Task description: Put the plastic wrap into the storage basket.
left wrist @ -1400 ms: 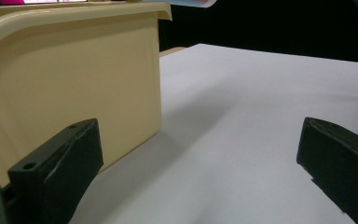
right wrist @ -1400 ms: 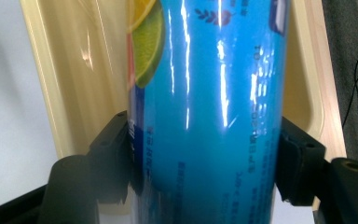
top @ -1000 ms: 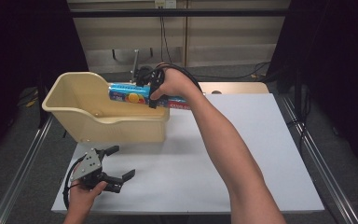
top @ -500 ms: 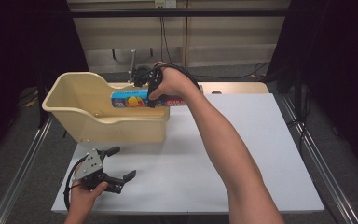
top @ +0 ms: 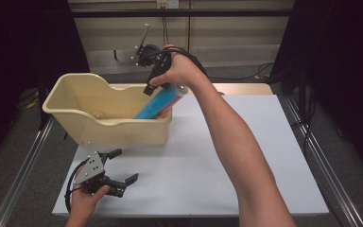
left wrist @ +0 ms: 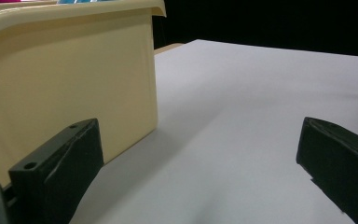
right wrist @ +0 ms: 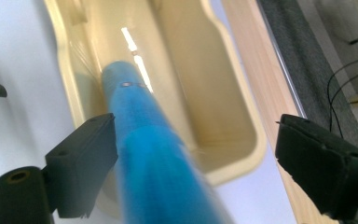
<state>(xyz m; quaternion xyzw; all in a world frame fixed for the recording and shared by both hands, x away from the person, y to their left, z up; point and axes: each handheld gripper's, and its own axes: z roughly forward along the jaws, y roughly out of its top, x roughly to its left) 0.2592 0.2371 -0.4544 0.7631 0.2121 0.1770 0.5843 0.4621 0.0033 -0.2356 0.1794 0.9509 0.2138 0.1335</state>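
Observation:
A blue tube (top: 157, 105) leans steeply in the cream plastic bin (top: 118, 132), its lower end down inside and its upper end over the right rim. My right gripper (top: 158, 85) hangs above that upper end, and its jaws have just been opening. In the right gripper view the blurred tube (right wrist: 154, 158) runs between the wide-apart jaws of the right gripper (right wrist: 198, 135), close by the left one and not pinched. My left gripper (top: 125, 165) rests open on the white table in front of the bin. Nothing is between the left gripper (left wrist: 196, 144) jaws.
The bin (left wrist: 65, 70) stands at the white table's (top: 246, 142) back left. A wooden board (top: 246, 89) lies along the far edge. Metal rails (top: 321, 156) run down both sides, with dark floor beyond and cables at the back wall.
The right gripper has risen and let go of the blue tube. The tube, held level over the bin before, has tipped down into it. The left gripper has stayed put.

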